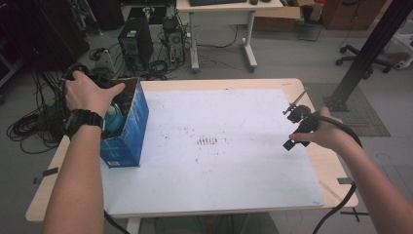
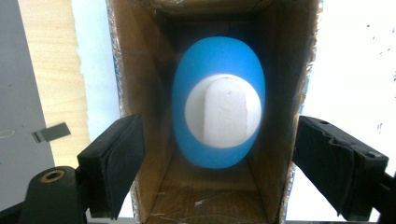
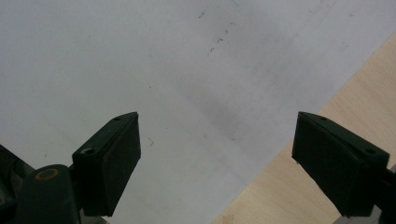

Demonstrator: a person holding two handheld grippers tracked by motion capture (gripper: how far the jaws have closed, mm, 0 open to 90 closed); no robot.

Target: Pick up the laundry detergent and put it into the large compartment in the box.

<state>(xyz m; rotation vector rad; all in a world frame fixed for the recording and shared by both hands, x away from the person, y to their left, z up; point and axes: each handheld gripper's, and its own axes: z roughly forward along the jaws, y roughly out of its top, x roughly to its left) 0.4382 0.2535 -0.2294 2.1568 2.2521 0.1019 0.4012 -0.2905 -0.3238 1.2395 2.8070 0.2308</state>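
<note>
A blue cardboard box (image 1: 130, 127) stands open-topped at the left of the white sheet (image 1: 219, 170). Inside it lies a blue egg-shaped thing (image 2: 218, 65) with a white rounded part (image 2: 223, 112) on top; in the high view its blue top (image 1: 112, 120) peeks out beside my wrist. My left gripper (image 2: 219, 123) hangs over the box mouth, its jaws wide apart over the two side walls and touching nothing. My right gripper (image 1: 290, 127) is held low at the sheet's right edge. Its jaws (image 3: 217, 140) stand open with only bare sheet and table wood between them.
The wooden table (image 1: 327, 163) shows around the sheet. Behind it, on the floor, are a computer tower (image 1: 135, 43) and tangled cables (image 1: 29, 127). A desk (image 1: 221, 29) stands at the back, with a black slanted post (image 1: 367, 48) and an office chair (image 1: 370, 61) at the right.
</note>
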